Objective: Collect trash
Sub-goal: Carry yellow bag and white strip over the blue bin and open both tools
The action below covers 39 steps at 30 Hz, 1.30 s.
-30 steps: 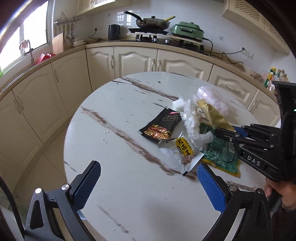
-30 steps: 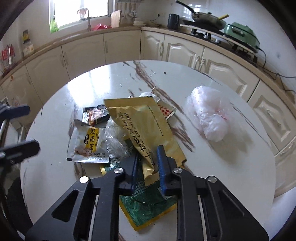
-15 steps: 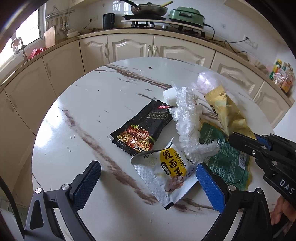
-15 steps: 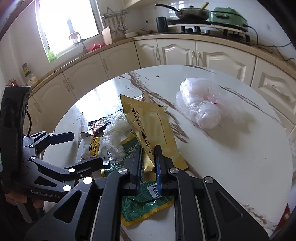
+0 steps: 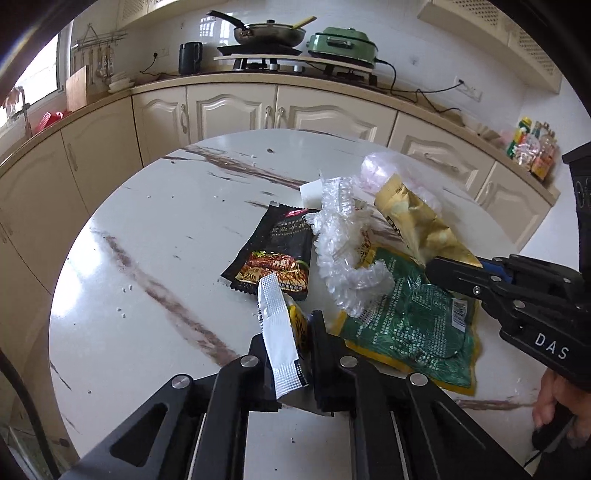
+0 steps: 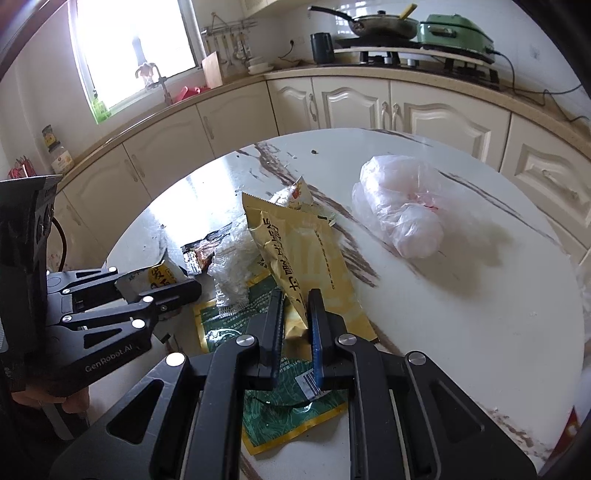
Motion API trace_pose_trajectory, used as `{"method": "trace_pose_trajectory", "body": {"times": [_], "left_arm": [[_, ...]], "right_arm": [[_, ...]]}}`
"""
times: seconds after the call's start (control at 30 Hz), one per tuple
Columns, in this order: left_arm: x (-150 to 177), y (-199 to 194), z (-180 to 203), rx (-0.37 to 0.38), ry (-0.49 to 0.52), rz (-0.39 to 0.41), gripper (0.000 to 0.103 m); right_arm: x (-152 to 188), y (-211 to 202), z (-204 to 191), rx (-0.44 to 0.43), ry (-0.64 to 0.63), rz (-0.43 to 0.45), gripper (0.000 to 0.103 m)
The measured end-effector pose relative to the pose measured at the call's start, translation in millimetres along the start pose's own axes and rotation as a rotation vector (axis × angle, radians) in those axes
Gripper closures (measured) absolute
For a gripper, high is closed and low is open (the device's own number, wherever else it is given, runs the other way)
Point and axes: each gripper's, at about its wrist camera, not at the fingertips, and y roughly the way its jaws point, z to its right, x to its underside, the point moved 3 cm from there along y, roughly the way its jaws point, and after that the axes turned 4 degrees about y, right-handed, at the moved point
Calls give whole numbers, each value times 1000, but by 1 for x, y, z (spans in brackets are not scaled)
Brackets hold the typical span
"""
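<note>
Trash lies in a heap on the round marble table (image 5: 166,229). My left gripper (image 5: 288,325) is closing its jaws, and the pads pinch a silver packet with a yellow label (image 5: 280,343), which stands up on edge between them. My right gripper (image 6: 295,299) is shut on a gold wrapper (image 6: 291,251) and holds it tilted above a green packet (image 6: 280,413). A black snack packet (image 5: 280,247) and crumpled clear plastic (image 5: 343,254) lie just beyond the left gripper. The right gripper (image 5: 439,267) reaches in from the right in the left wrist view.
A pale plastic bag (image 6: 402,206) lies apart on the table's far right side. A small white block (image 5: 310,192) sits behind the heap. Cream cabinets curve around the table, with a stove and pan (image 5: 269,33) on the counter. A hand (image 5: 554,402) holds the right tool.
The left gripper moved in toward the heap and went from wide open to closed on the silver packet, tipping it up. The right gripper kept its hold on the gold wrapper.
</note>
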Motion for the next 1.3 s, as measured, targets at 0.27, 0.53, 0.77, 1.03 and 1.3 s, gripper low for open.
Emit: {"method": "trace_pose_trajectory", "body": {"times": [0.27, 0.53, 0.77, 1.03, 1.3], "left_arm": [[7, -41, -9, 110, -11, 77, 98], [21, -113, -40, 144, -29, 163, 98], [54, -187, -98, 76, -75, 225, 97], [124, -257, -202, -70, -196, 222, 97], [207, -260, -308, -155, -391, 96, 97]], "right_arm": [[-6, -28, -16, 41, -23, 60, 92], [-11, -65, -57, 36, -63, 104, 92], [-20, -78, -147, -56, -163, 132, 92], [-12, -33, -284, -261, -259, 80, 92], [30, 90, -396, -393, -323, -130, 92]]}}
